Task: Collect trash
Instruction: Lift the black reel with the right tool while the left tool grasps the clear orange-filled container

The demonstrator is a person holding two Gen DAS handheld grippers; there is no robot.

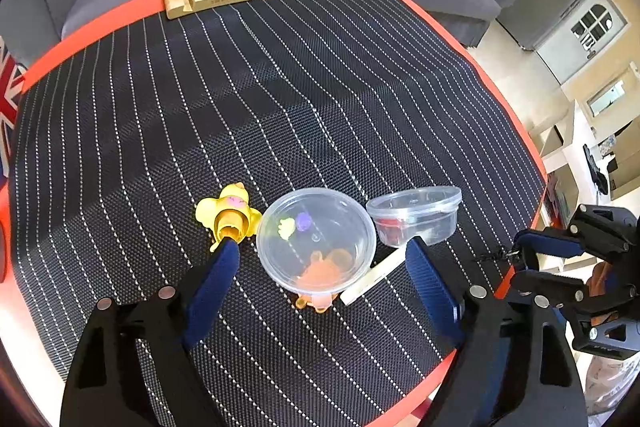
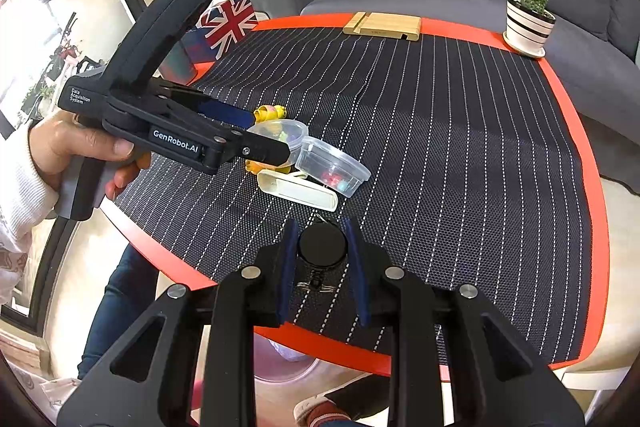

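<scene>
Clear cup [image 1: 316,239] holds small, perhaps toy, bits.

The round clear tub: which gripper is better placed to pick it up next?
Left. The left gripper has its jaws open around the round clear tub; the right gripper already holds a black disc.

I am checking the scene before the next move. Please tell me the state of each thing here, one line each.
Left claw: open, its fingers on either side of the round tub.
Right claw: shut on the black disc.
Round tub: tilted, small toys inside.
Second tub: lid on, red bits inside.
Yellow toy: lying on the mat.
White case: lying flat.
</scene>
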